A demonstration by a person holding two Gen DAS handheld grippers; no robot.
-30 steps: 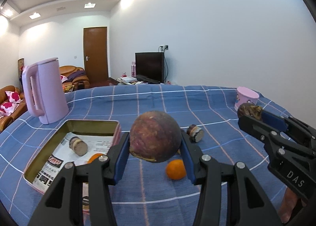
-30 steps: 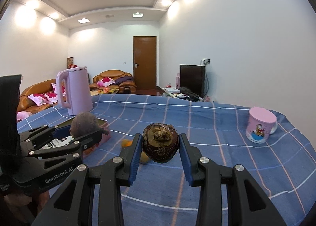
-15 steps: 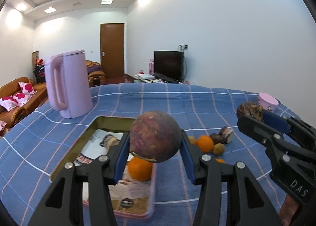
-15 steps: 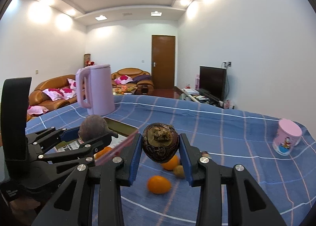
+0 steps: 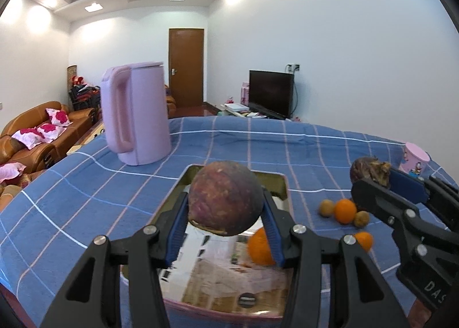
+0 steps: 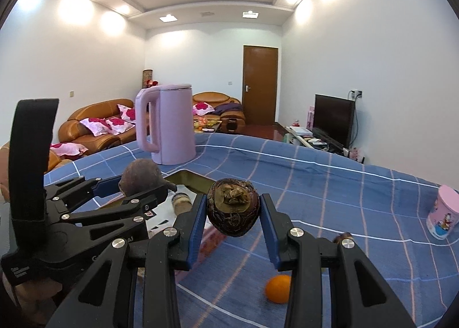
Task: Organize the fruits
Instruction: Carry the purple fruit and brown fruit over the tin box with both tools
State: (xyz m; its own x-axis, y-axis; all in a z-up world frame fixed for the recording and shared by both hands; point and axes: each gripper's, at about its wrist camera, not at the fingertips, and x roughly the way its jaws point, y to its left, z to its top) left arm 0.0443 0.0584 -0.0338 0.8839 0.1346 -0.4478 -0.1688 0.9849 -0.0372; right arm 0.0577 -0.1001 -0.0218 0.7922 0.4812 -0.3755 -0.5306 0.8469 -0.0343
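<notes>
Over the tin (image 5: 282,181), seen from the left wrist, the left gripper (image 5: 226,214) clamps a round purple fruit (image 5: 225,197). An orange (image 5: 259,246) lies in the tin at five o'clock of the fruit. At three o'clock, loose fruits (image 5: 344,210) sit on the blue checked desk (image 5: 86,199). A kettle (image 5: 136,113) stands at eleven o'clock.

From the right wrist, the right gripper (image 6: 233,217) grips a dark fruit (image 6: 233,210) just beside the tin's (image 6: 192,177) near edge. Another orange (image 6: 277,285) lies below at five o'clock, a pink cup (image 6: 441,212) at three.
</notes>
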